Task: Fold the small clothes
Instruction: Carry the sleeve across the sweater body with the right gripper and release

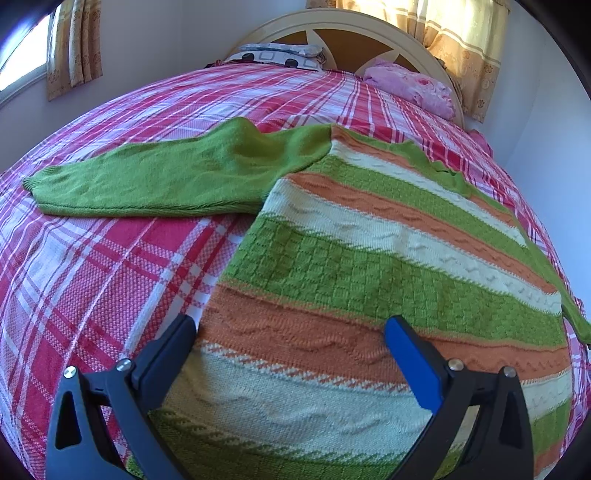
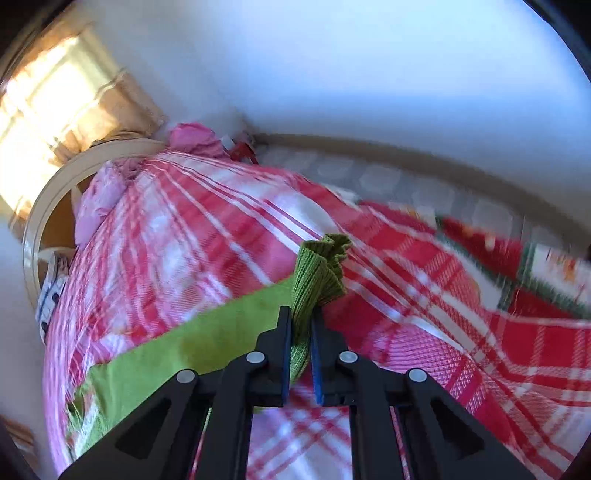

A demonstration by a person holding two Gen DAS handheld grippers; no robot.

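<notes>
While the right gripper (image 2: 301,325) pinches the sweater's (image 1: 369,258) green cuff (image 2: 319,273) and the left gripper (image 1: 291,332) gapes wide over the hem, the thin bite could slip, dropping the sleeve.

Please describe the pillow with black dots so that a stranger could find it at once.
Look at the cream headboard of the bed. The pillow lies on its left side; it is white with grey squares and black dots, unlike the pink bedding beside it.

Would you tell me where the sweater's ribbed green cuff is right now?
In the right wrist view, the ribbed green cuff is at centre, pinched in the right gripper above the plaid bedspread.
</notes>
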